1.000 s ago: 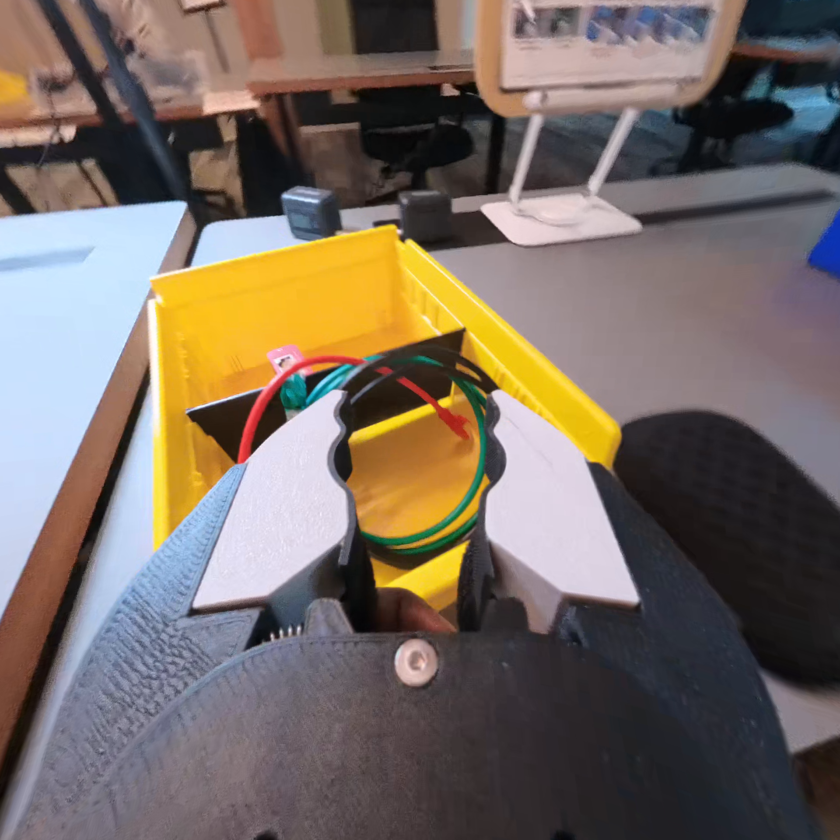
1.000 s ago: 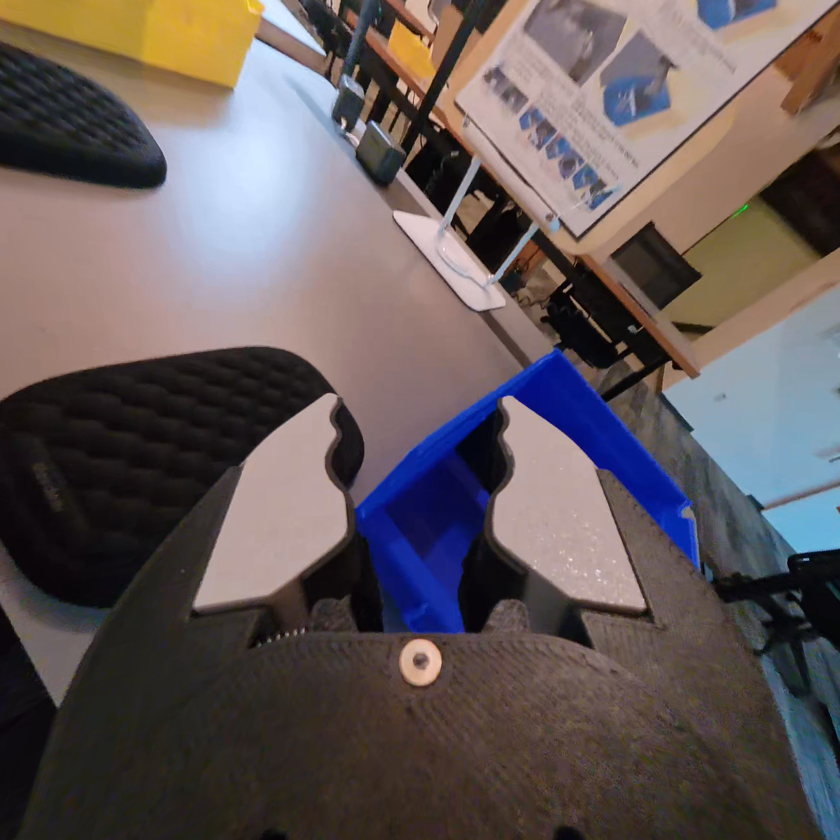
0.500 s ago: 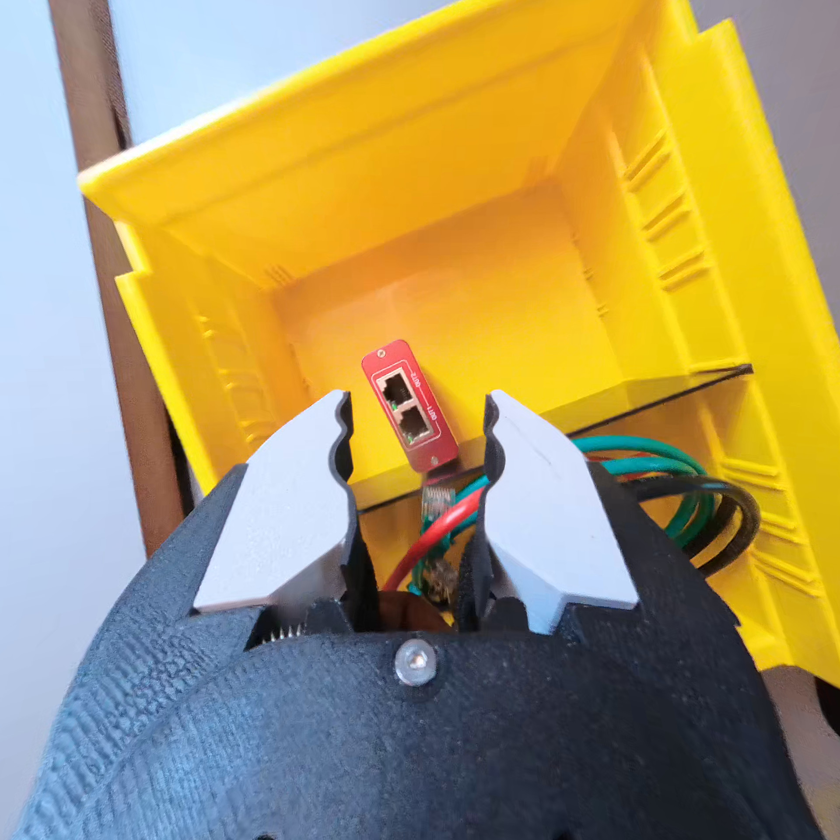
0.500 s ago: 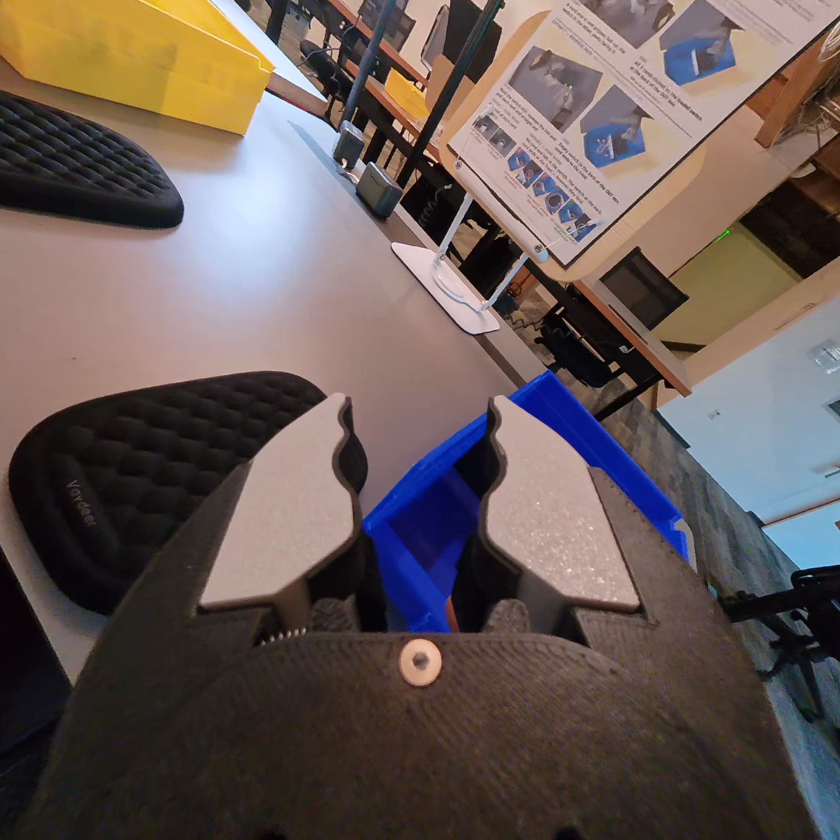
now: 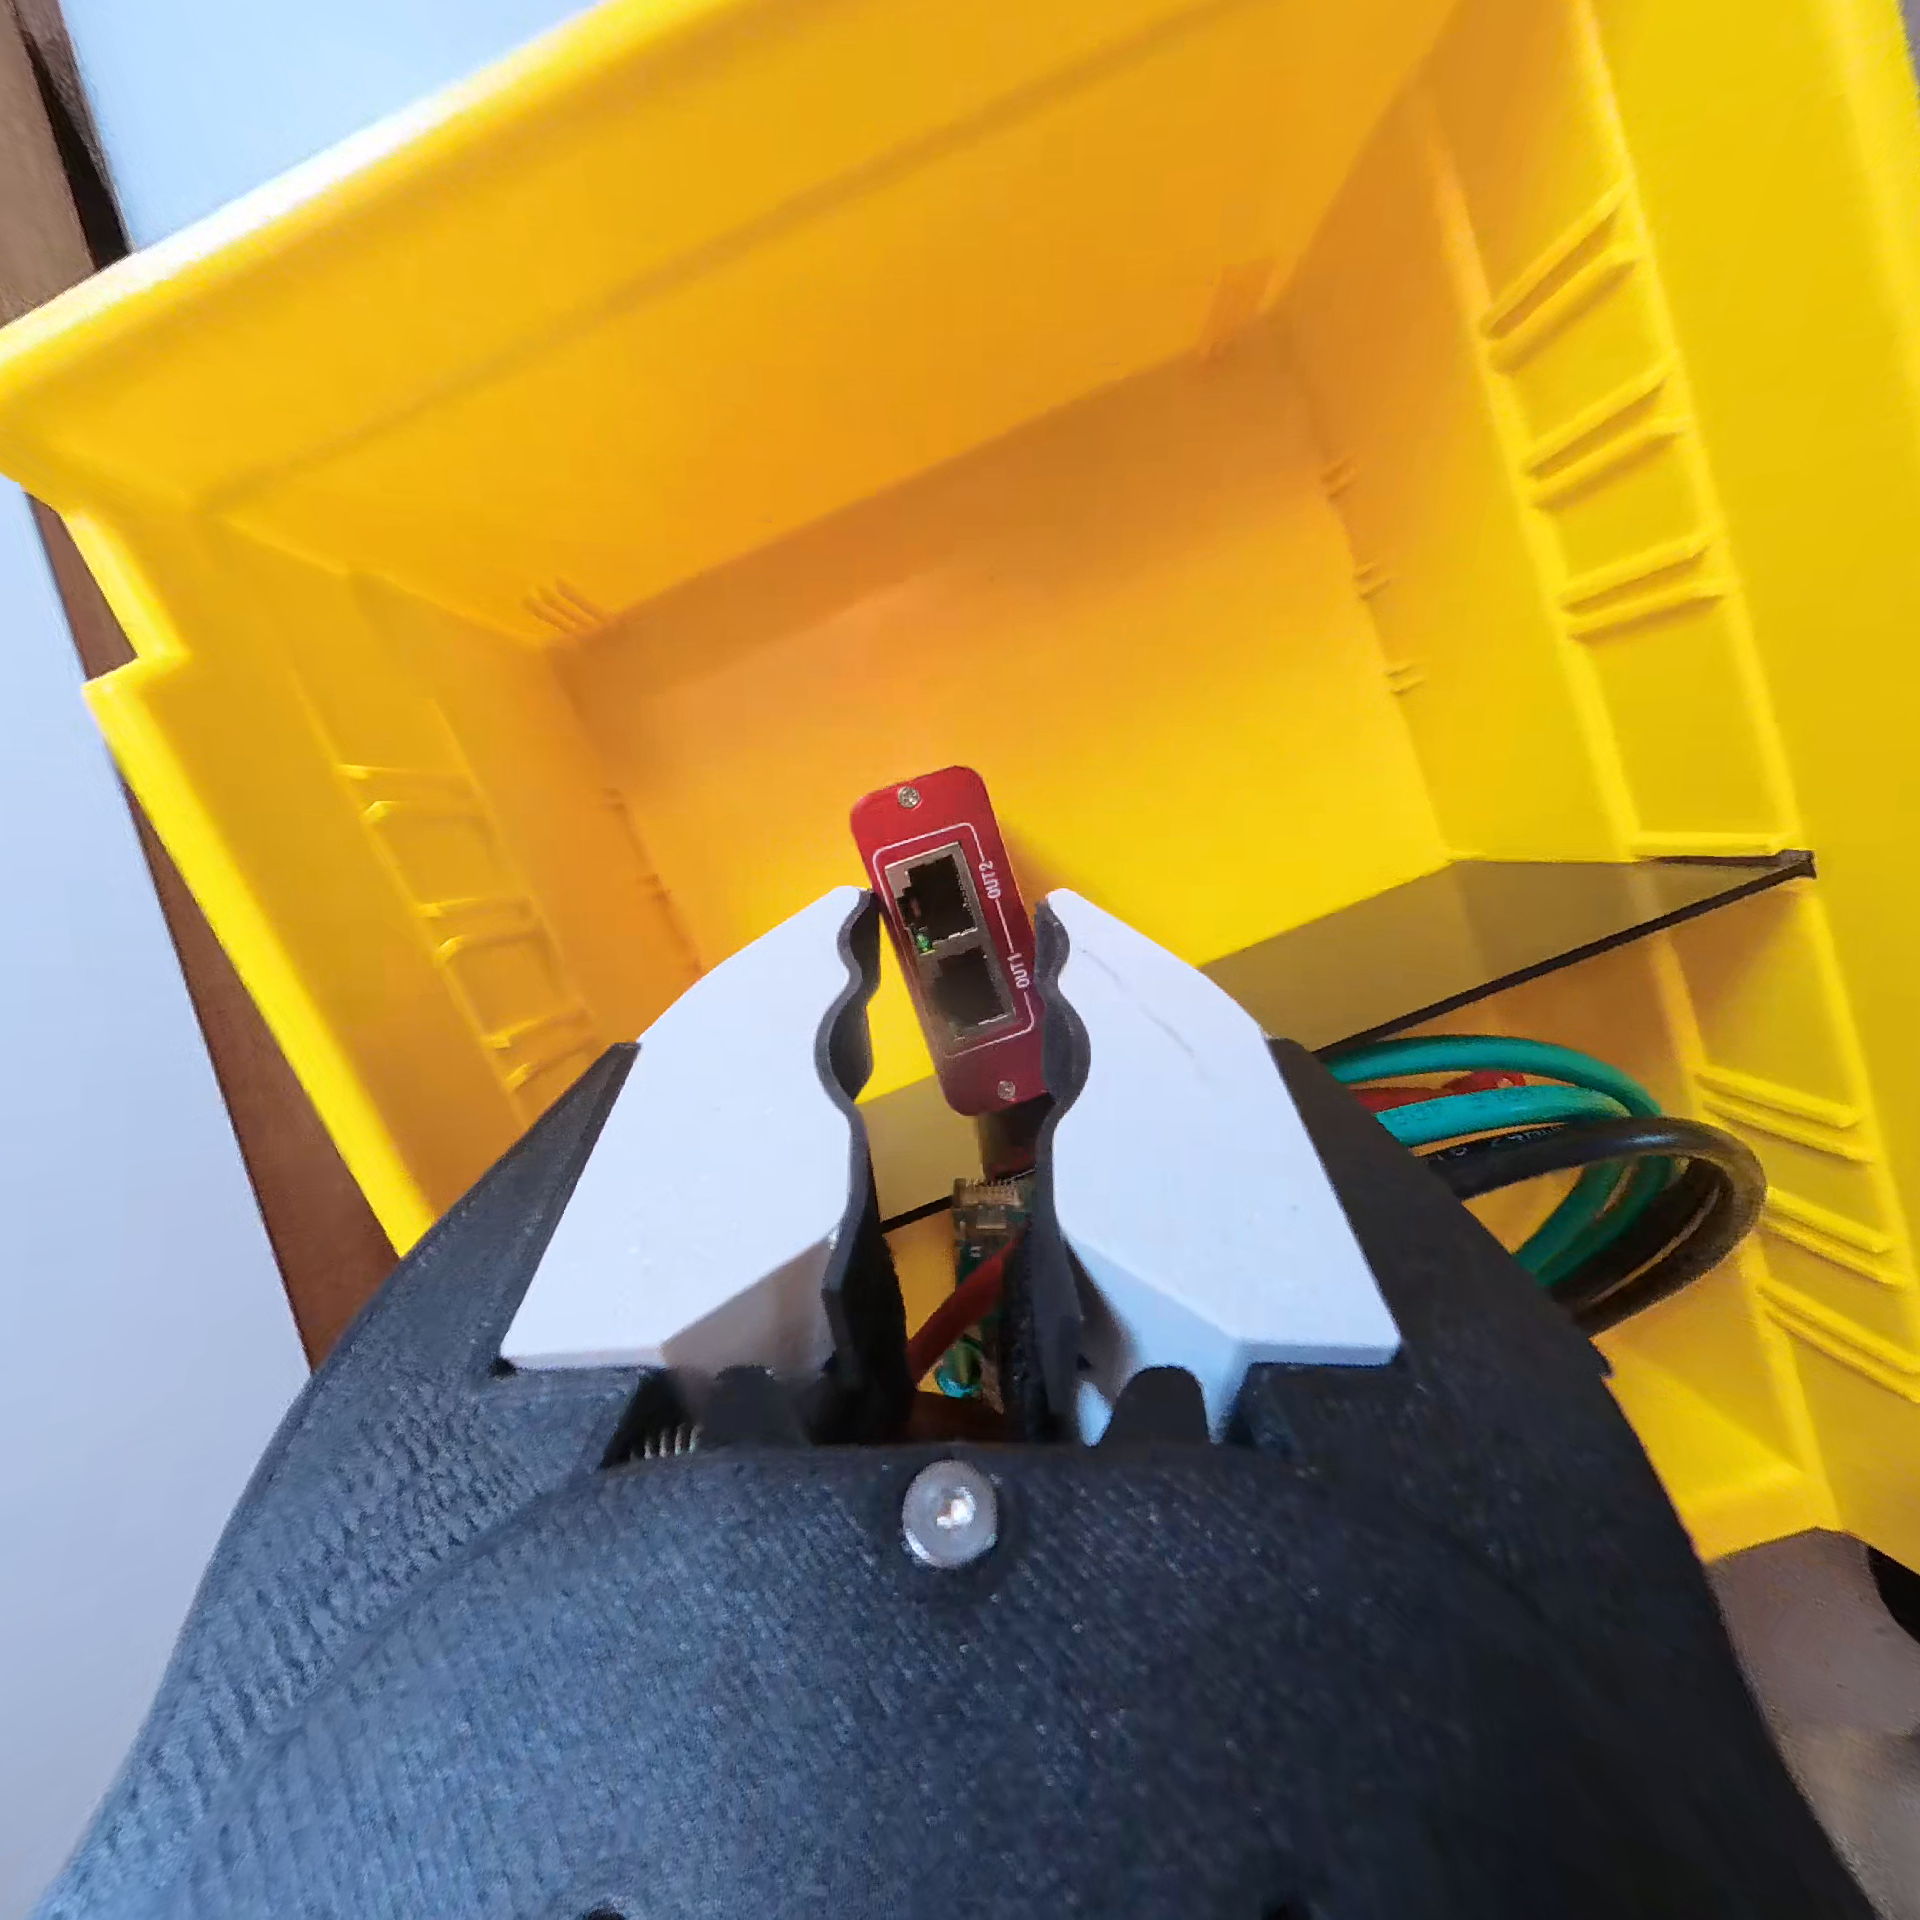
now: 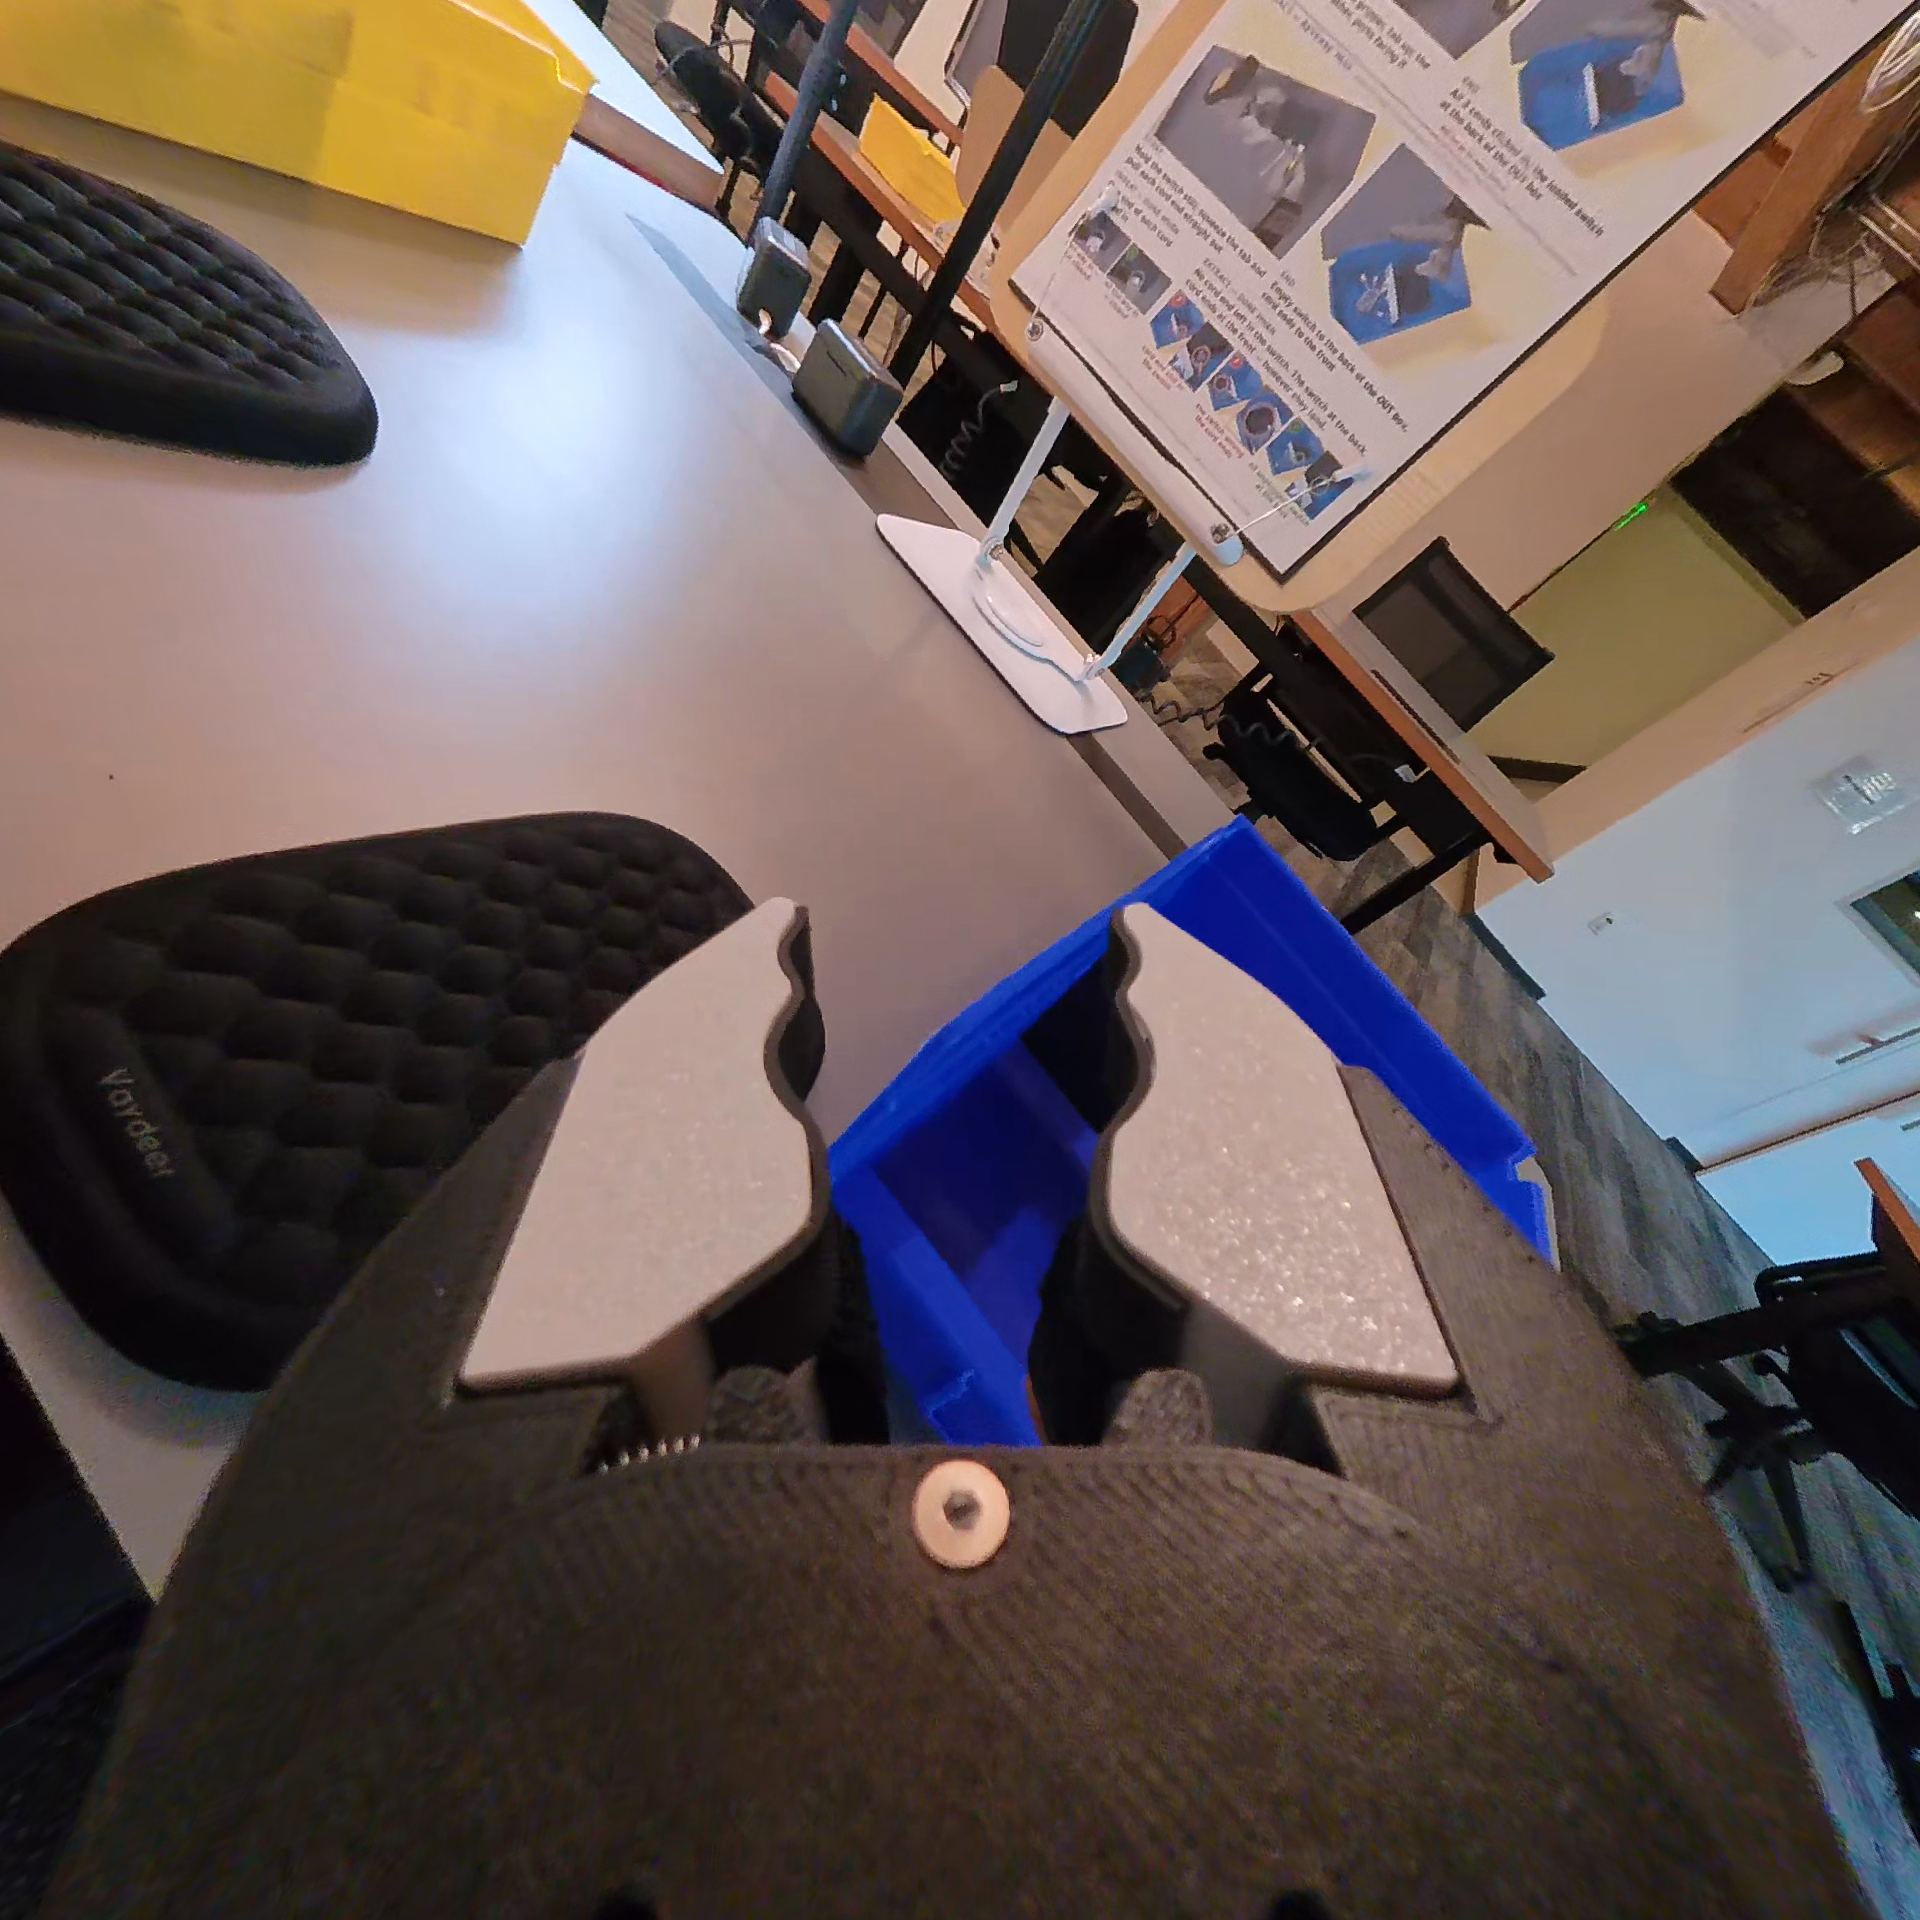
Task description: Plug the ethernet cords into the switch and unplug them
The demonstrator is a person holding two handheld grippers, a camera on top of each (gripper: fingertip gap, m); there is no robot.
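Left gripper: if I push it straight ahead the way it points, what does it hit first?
The left gripper already has the small red two-port switch between its fingertips, so that comes first. Behind it is the yellow plastic bin, probably its floor; depth is hard to judge. Contact with the switch is unclear.

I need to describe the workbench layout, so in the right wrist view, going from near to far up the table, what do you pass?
Near black pad → far black pad → yellow bin.
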